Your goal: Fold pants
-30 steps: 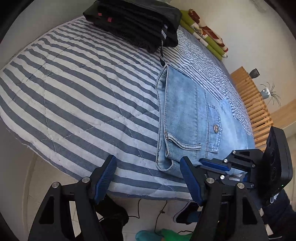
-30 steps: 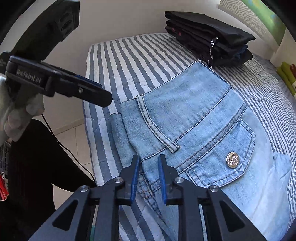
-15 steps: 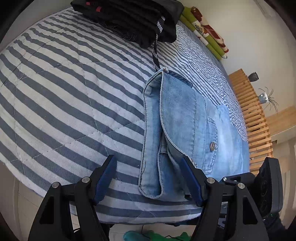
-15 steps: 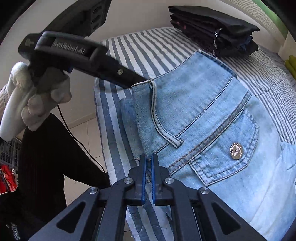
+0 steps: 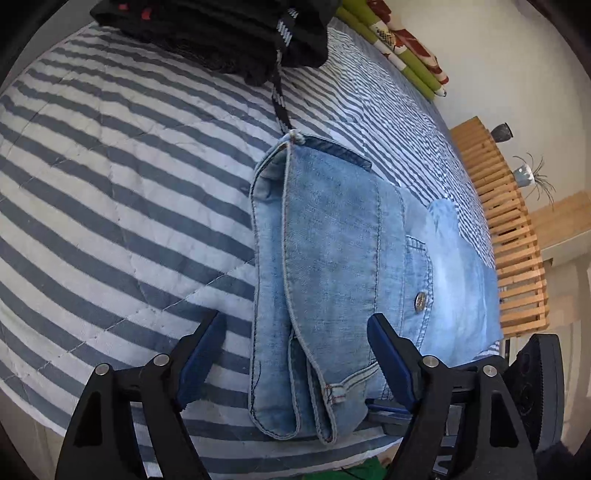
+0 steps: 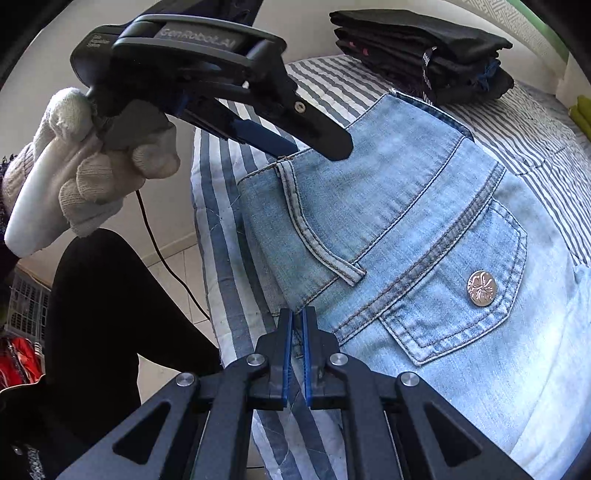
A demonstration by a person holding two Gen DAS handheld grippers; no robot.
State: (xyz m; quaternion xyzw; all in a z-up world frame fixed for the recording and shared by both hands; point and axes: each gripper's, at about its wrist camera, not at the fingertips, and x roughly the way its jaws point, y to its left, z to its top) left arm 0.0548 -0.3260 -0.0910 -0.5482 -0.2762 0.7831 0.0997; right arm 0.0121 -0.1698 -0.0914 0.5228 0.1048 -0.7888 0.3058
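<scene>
Light blue jeans (image 5: 332, 258) lie folded on the striped bed cover (image 5: 110, 184), waistband end toward me. My left gripper (image 5: 295, 321) hovers over that end with its jaws opening. The denim lies between and below its blue pads, and neither pad presses on it. In the right wrist view the jeans (image 6: 406, 221) show a back pocket with a metal button (image 6: 481, 288). My right gripper (image 6: 294, 314) is shut on the near edge of the denim. The left gripper (image 6: 317, 149) reaches in from the upper left, held by a white-gloved hand (image 6: 92, 166).
A stack of dark folded clothes (image 5: 221, 33) sits at the far end of the bed, a drawstring hanging toward the jeans. Green and red cushions (image 5: 399, 37) line the wall. A wooden slatted bench (image 5: 509, 240) stands to the right. A person's dark leg (image 6: 103, 314) is beside the bed edge.
My left gripper has moved in over the jeans' waist end and its jaws have spread wider. The right gripper's pads have closed together on the denim edge.
</scene>
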